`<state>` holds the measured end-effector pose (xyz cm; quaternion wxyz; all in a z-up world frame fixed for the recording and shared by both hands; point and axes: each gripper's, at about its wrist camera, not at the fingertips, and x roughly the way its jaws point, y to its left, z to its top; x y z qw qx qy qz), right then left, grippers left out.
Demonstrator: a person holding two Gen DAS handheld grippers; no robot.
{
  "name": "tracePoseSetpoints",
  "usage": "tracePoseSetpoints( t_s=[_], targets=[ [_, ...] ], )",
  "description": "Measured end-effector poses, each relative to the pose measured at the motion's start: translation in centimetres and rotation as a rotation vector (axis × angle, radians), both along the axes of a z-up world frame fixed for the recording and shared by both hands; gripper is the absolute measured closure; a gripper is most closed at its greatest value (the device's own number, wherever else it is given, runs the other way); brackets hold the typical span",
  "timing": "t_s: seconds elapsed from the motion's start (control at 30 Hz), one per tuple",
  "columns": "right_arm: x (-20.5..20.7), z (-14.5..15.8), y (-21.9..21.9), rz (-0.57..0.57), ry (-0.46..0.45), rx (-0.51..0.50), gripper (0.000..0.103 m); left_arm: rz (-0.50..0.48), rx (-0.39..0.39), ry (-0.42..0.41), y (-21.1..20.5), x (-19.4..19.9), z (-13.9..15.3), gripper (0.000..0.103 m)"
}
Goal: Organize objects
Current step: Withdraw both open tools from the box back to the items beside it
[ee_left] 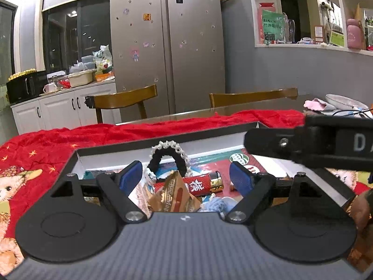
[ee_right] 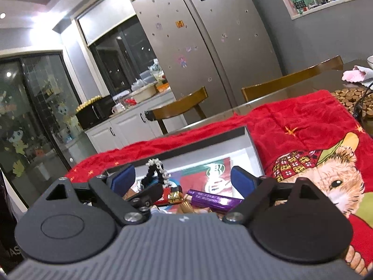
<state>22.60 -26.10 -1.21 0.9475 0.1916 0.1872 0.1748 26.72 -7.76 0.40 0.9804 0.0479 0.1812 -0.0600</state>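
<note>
Box [ee_left: 79, 156], one scrunchie [ee_left: 169, 156], two lighters [ee_right: 215, 201]

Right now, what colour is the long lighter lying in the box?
Shiny purple lighter, clearest in the right wrist view.

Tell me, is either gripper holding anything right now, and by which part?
Nothing is held. The left gripper and right gripper both stand open above the box, pads touching nothing.

Two chairs [ee_left: 123, 98], perhaps two lighters [ee_left: 200, 184].
</note>
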Motion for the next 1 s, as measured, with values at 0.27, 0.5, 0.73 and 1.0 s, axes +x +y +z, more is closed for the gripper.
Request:
tracePoseSetpoints(
  t_s=[0.27,0.5,0.73,1.0],
  targets=[
    [-2.6,2.2,-1.4,-0.072,-0.026,0.058,0.006,0.008,-0.070,-0.061,1.4,-2.6,3.7,0.018],
    [-5.7,2.5,-0.9,-0.051,-0.027,0.079,0.002,0.051,-0.060,-0.099,4.1,-7.5,6.1,0.018],
    [-8.7,2.6,2.2,0.051,-0.108,-0.087,0.002,0.080,-0.069,-0.012,7.7,-13.3,6.5,0.018],
    [-9.6,0.5,3.2,-0.022,-0.051,-0.250,0.002,0.070,-0.052,0.066,8.5,-15.5,2.5,0.018]
  ],
)
